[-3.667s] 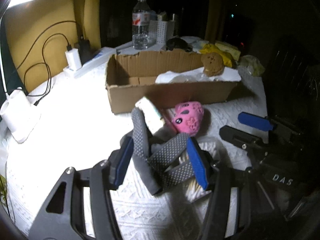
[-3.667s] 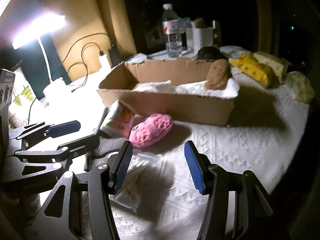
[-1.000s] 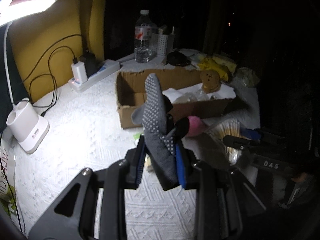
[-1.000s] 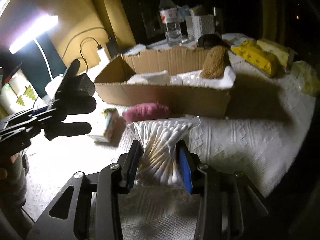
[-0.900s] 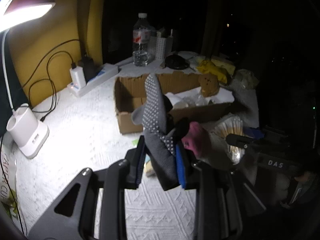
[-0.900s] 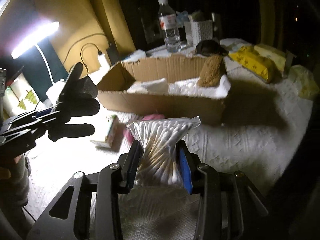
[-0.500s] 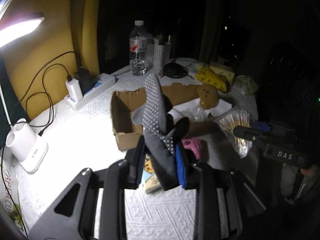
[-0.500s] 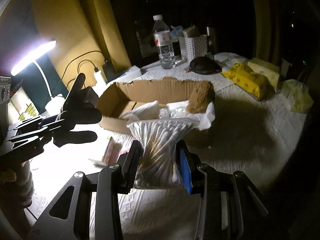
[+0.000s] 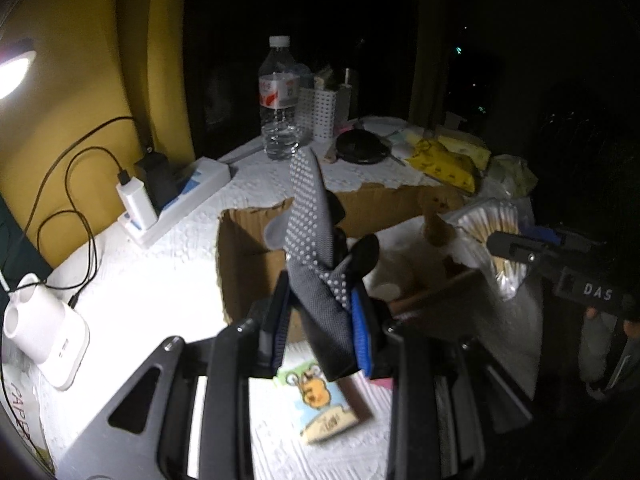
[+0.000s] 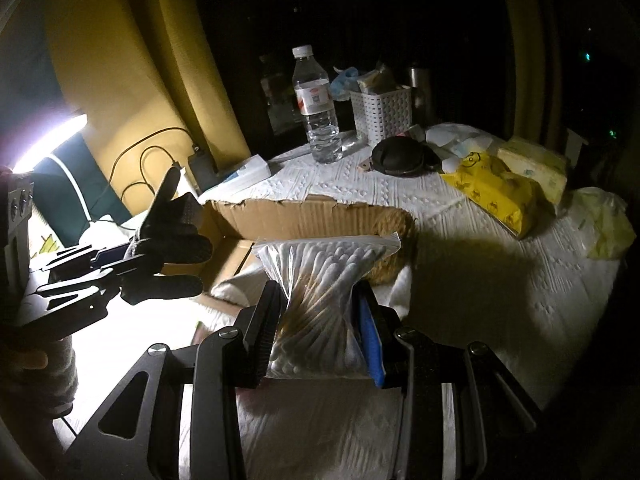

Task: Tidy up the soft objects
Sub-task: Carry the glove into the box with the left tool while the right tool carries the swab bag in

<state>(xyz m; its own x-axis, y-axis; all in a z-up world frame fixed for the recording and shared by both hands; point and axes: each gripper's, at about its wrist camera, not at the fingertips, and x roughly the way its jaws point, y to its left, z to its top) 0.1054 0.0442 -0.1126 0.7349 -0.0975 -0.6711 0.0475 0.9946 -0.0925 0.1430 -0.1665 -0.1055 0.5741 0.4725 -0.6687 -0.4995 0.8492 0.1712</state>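
Note:
My left gripper [image 9: 320, 320] is shut on a grey dotted glove [image 9: 310, 232], held up above the near left corner of the open cardboard box [image 9: 248, 248]. It also shows in the right wrist view [image 10: 168, 248]. My right gripper [image 10: 320, 320] is shut on a clear bag of cotton swabs [image 10: 324, 276], held over the box's near wall [image 10: 304, 216]; the bag shows in the left wrist view [image 9: 490, 228]. A brown plush toy [image 9: 436, 216] and white soft items [image 10: 236, 284] lie in the box.
A cartoon-print pack [image 9: 320, 404] lies on the white cloth below my left gripper. A water bottle [image 10: 318, 108], white basket [image 10: 382, 110], black pouch [image 10: 398, 156] and yellow packs [image 10: 496, 192] stand behind the box. A power strip [image 9: 176, 196] and white holder [image 9: 44, 332] are left.
Both grippers have risen and moved forward toward the box, each keeping its load. The swab bag now hangs over the box; the pink plush has dropped out of sight.

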